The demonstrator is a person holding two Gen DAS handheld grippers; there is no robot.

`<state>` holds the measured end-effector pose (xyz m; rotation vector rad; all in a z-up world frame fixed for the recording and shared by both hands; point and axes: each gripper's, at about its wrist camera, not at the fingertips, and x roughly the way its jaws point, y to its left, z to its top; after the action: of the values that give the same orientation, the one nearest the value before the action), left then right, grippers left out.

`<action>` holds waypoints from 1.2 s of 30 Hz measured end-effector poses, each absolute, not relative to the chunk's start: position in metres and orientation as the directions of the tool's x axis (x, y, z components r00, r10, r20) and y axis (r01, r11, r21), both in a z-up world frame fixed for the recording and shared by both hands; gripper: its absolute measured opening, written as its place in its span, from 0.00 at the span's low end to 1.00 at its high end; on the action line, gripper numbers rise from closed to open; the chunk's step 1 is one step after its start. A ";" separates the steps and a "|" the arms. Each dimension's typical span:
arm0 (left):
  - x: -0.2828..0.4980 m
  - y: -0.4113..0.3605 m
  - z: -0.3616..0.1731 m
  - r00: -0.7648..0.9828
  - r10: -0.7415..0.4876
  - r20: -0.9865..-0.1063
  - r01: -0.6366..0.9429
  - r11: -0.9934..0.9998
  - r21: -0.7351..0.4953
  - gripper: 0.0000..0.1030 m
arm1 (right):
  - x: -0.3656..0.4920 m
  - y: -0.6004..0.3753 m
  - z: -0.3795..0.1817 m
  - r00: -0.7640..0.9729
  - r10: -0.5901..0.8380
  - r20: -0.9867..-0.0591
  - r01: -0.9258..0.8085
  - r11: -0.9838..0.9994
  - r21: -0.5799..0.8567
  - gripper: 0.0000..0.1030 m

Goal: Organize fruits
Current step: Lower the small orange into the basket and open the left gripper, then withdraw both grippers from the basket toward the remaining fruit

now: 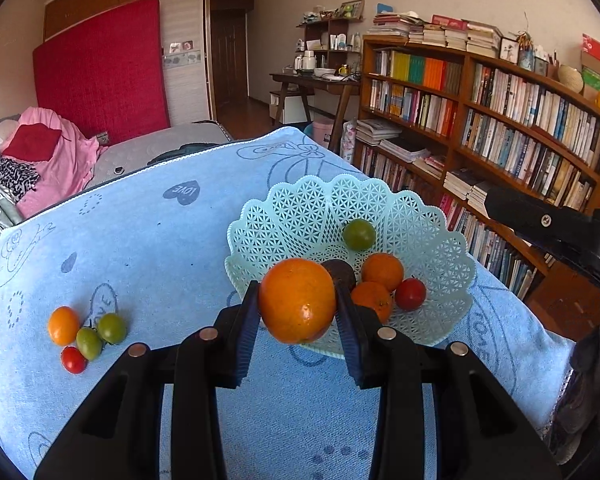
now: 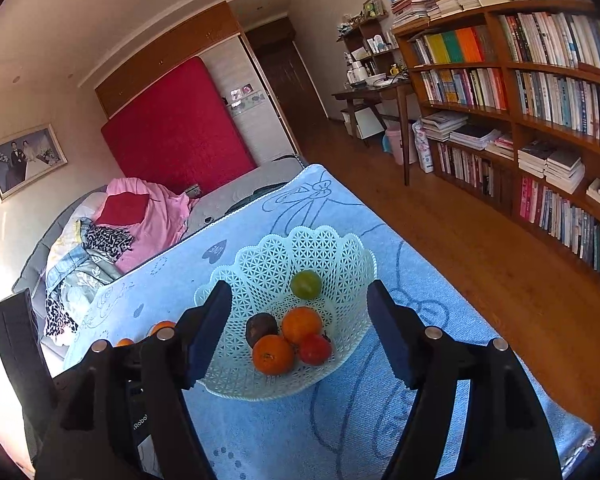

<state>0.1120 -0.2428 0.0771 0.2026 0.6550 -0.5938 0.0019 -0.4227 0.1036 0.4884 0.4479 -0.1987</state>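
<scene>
My left gripper [image 1: 298, 294] is shut on a large orange [image 1: 296, 300], held just above the near rim of the pale green lattice basket [image 1: 300, 196]. Several fruits lie in the basket: a green tomato [image 1: 359, 234], two small oranges [image 1: 382, 271], a red tomato [image 1: 410, 294] and a dark fruit [image 1: 340, 272]. My right gripper [image 2: 298, 292] hovers open over the basket [image 2: 260, 264], nothing between its fingers. A small orange fruit [image 1: 63, 325], two green tomatoes [image 1: 112, 328] and a red tomato [image 1: 73, 359] lie together on the blue cloth [image 1: 160, 260] at the left.
The cloth-covered table drops off to a wooden floor [image 2: 460, 240] on the right, with a tall bookshelf [image 1: 500, 120] beyond. A bed with heaped clothes [image 1: 40, 160] lies behind the table's far left edge. A black part of the right gripper [image 1: 540, 220] reaches in beside the basket.
</scene>
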 end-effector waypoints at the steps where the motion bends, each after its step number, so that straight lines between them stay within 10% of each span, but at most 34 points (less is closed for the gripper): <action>1: 0.113 -0.245 0.076 0.631 -0.456 -0.628 0.579 0.816 -0.010 0.36 | 0.002 -0.423 0.104 0.885 -0.079 -0.459 0.289 0.866 0.409 0.70; 5: 0.118 -0.249 0.074 0.611 -0.470 -0.637 0.585 0.810 -0.036 0.42 | 0.001 -0.424 0.104 0.885 -0.081 -0.459 0.292 0.863 0.411 0.70; 7: 0.119 -0.246 0.077 0.625 -0.472 -0.622 0.575 0.817 -0.043 0.68 | 0.000 -0.425 0.105 0.885 -0.085 -0.457 0.295 0.862 0.412 0.70; 18: 0.118 -0.220 0.088 0.685 -0.434 -0.586 0.507 0.861 -0.044 0.86 | -0.005 -0.424 0.108 0.894 -0.088 -0.439 0.288 0.862 0.416 0.82; 36: 0.105 -0.186 0.106 0.769 -0.373 -0.519 0.443 0.896 0.013 0.89 | -0.006 -0.378 0.116 0.936 -0.078 -0.344 0.182 0.941 0.283 0.91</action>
<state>0.1048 -0.1865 0.1058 0.1381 0.5332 -0.4442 -0.0060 -0.3783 0.1164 0.3178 0.3361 -0.1353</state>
